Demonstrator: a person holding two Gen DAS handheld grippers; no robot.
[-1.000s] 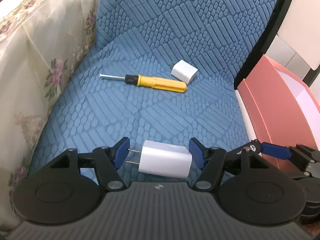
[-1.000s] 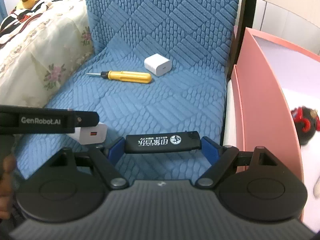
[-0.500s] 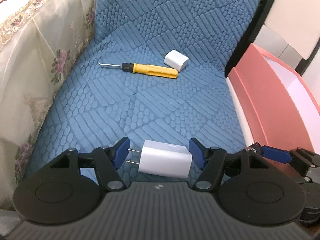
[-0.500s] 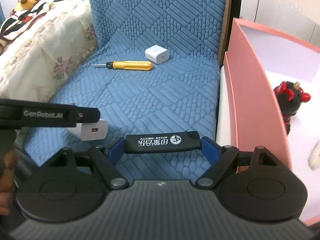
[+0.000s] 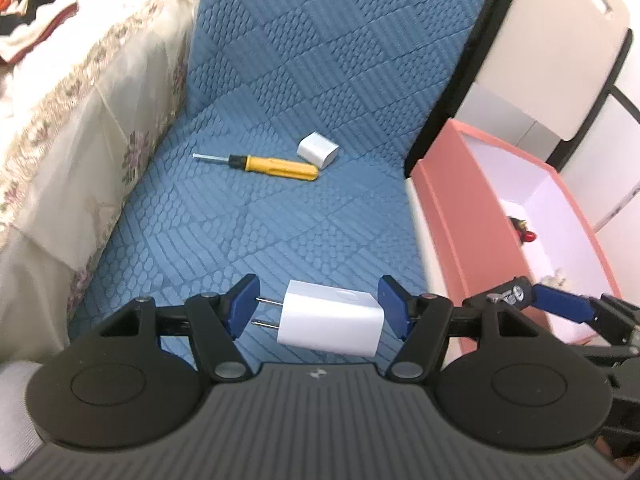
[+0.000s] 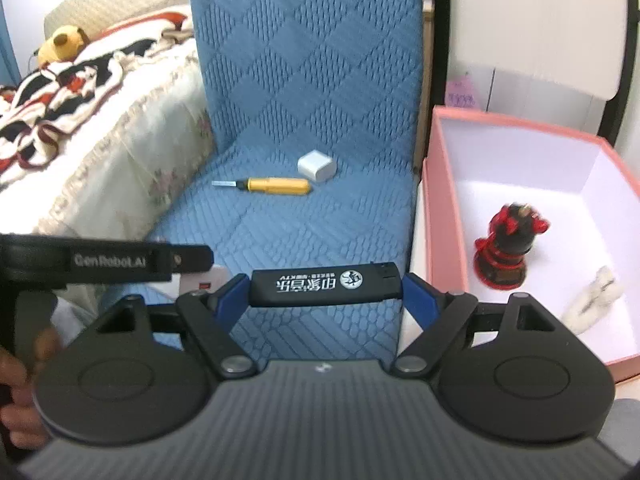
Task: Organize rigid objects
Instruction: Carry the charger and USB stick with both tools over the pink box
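My left gripper point(image 5: 320, 312) is shut on a white plug charger point(image 5: 330, 319), held above the blue chair seat point(image 5: 260, 232). My right gripper point(image 6: 325, 290) is shut on a black lighter point(image 6: 325, 285) with white print, near the seat's right edge. A yellow screwdriver point(image 5: 266, 166) point(image 6: 276, 186) and a second white charger point(image 5: 318, 150) point(image 6: 317, 167) lie at the back of the seat. The pink box point(image 5: 452, 216) point(image 6: 444, 216) stands to the right of the chair.
In the box are a red and black figurine point(image 6: 506, 250) and a small white object point(image 6: 592, 298). A bed with a floral cover point(image 5: 72, 112) lies to the left. A white cabinet point(image 5: 552, 48) stands behind the box.
Both grippers have risen and pulled back with their objects still held. The right view has swung right, so more of the box's inside shows.
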